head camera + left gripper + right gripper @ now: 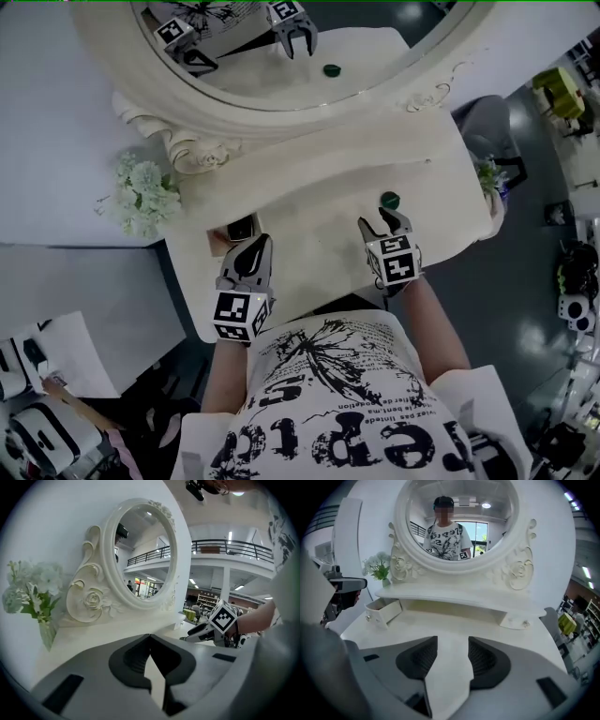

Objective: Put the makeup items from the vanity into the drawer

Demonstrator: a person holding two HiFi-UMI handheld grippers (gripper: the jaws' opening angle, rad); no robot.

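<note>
A small dark green makeup item (389, 199) lies on the white vanity top (319, 202), just beyond the tips of my right gripper (385, 221). In the right gripper view the right gripper (452, 641) is open, with only bare tabletop between its jaws. My left gripper (247, 249) sits at the vanity's left front, its tips by the pulled-out small drawer (238, 230). In its own view the left gripper (150, 637) has its jaw tips touching, with nothing in them. The same drawer (383, 611) shows open at the left in the right gripper view.
An oval mirror in a carved white frame (281, 112) stands at the back of the vanity. A vase of pale flowers (143, 194) is at its left end and a small plant (489, 176) at its right end. A second drawer (514, 619) on the right is closed.
</note>
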